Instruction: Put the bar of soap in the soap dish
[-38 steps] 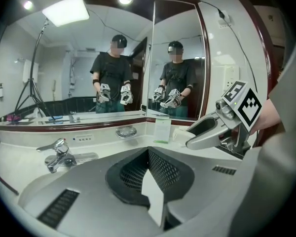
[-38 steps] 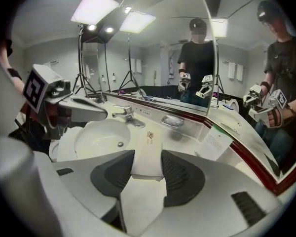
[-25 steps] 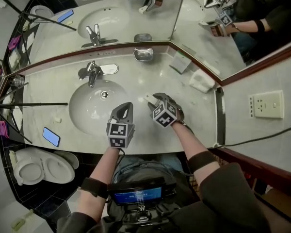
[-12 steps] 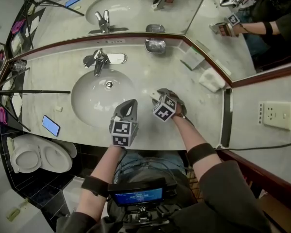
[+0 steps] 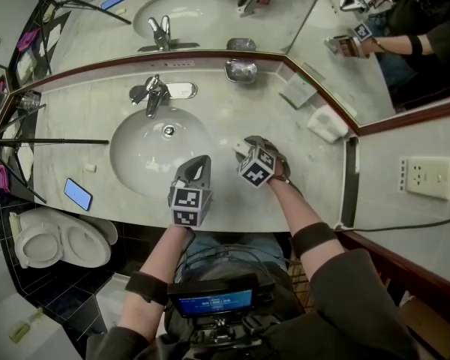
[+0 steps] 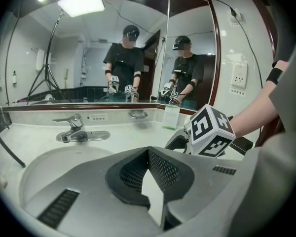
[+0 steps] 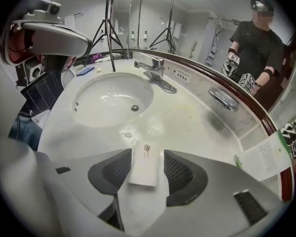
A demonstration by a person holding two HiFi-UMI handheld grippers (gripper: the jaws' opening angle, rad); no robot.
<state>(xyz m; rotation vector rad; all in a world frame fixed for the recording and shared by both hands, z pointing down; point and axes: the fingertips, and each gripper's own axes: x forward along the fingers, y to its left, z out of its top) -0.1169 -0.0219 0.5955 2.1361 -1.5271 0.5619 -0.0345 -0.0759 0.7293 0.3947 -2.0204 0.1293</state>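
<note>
**Right gripper set over the soap, grasp not yet made**

Step in hand: the pick-up. The right gripper [image 7: 148, 153] points steeply down at the pale marble countertop [image 7: 187, 120]. Its jaws stand apart and have just been opening. Between them lies the small white rectangular wrapped bar of soap [image 7: 144, 166], flat on the counter with its long sides facing the pads. A sliver of gap shows on each side (so, as I judge it, not yet pressed). The left gripper [image 6: 149, 174] has its jaws together with nothing in them. It idles to the left of the right one, over the near rim of the basin.

Next move, my reading:
- Close on the bar's long sides and lift it clear.
- Carry it ahead and to the right to the shallow chrome soap dish [image 7: 224, 98], which sits at the foot of the mirror, well apart from the gripper.
- The wrapper looks slick, so a square, firm pinch seems wise.

Edges and room:
- The rim of the white oval basin [image 7: 113, 100] curves just ahead-left of the bar.
- The chrome faucet [image 7: 155, 68] stands beyond the basin, off the likely path.
- The route to the dish runs over bare counter, with a few wet spots just ahead of the jaws.
- A green-and-white leaflet [image 7: 264, 159] stands to the gripper's right, near the route's outer side.
- The mirror [image 7: 197, 38] rises directly behind the dish, leaving little room to overshoot.
</note>
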